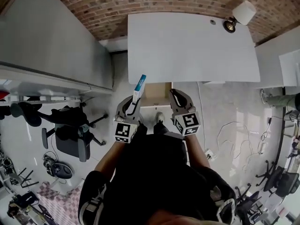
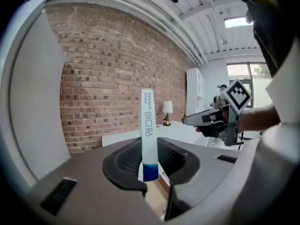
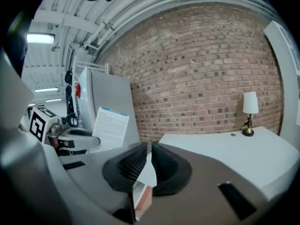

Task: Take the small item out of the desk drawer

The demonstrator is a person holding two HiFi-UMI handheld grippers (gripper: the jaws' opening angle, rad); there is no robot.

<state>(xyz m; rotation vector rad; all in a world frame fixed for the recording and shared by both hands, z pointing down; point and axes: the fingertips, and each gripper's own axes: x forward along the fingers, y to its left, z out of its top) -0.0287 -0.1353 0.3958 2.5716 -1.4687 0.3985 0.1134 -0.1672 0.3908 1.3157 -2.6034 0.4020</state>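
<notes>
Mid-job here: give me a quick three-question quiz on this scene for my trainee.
1. True or false: the left gripper has its jaws closed on the white-and-blue box.
2. The drawer under the white desk is: A shut, B open, C taken out and set on the floor.
3. What stands on the desk's far right corner?
Key: 1 true; 2 B; 3 a table lamp.

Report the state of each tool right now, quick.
Left tool: closed on the slim white-and-blue box, held upright.
Right tool: closed, nothing between its jaws.
</notes>
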